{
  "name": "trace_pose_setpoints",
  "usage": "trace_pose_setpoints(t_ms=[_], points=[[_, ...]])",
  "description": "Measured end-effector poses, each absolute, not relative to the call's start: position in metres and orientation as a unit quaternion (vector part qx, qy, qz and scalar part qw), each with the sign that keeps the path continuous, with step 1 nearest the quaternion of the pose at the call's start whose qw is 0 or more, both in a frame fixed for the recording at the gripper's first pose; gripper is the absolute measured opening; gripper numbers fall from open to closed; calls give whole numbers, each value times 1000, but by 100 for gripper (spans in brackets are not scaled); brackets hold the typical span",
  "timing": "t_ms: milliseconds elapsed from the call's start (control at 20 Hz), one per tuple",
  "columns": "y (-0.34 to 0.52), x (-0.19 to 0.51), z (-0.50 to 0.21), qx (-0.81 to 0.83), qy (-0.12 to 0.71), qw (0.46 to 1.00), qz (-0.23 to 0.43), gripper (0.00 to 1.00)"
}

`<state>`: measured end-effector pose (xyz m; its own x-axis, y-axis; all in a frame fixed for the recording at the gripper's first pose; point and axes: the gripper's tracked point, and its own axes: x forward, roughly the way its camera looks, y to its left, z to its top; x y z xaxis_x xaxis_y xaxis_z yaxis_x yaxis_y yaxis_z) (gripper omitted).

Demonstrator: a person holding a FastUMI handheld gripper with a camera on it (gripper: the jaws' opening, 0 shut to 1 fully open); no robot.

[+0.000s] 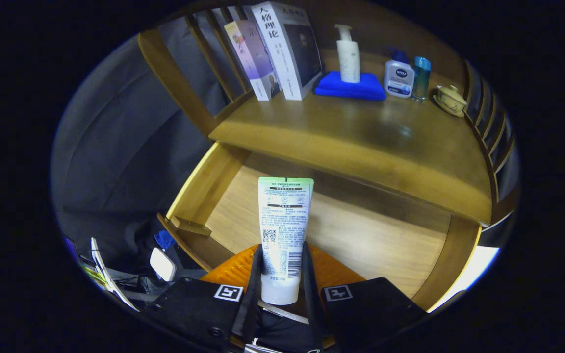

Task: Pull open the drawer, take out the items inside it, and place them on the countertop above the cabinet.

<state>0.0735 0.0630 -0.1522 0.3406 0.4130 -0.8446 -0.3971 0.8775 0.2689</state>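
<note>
A: Gripper view, quick one. What is the gripper (282, 274) doing?

B: Pinching a white tube of cream (284, 230), both fingers pressed on its lower end near the cap. Tube's long axis runs straight ahead along the fingers, crimped end pointing away, cap nearest the camera.

A: Where's the tube relative to the drawer (361, 230)?

B: Held above the open drawer, whose wooden bottom looks bare; something orange (236, 267) sits just under the fingers.

A: And the target?

B: Counter (361, 142) lies beyond and above the tube tip. Bare wood in front of the blue cloth (351, 87), pump bottle (348, 54) and books (272, 49) looks like the spot, so forward and up.
</note>
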Motion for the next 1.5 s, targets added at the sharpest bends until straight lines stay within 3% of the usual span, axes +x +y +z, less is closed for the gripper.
trace_pose_setpoints(t_ms=[250,750,1250,1500], points=[[39,114,-127,53,494,841,215,46],[-21,238,-128,154,477,864,49,45],[-2,268,-157,198,503,841,29,46],[2,272,-143,210,481,850,38,61]])
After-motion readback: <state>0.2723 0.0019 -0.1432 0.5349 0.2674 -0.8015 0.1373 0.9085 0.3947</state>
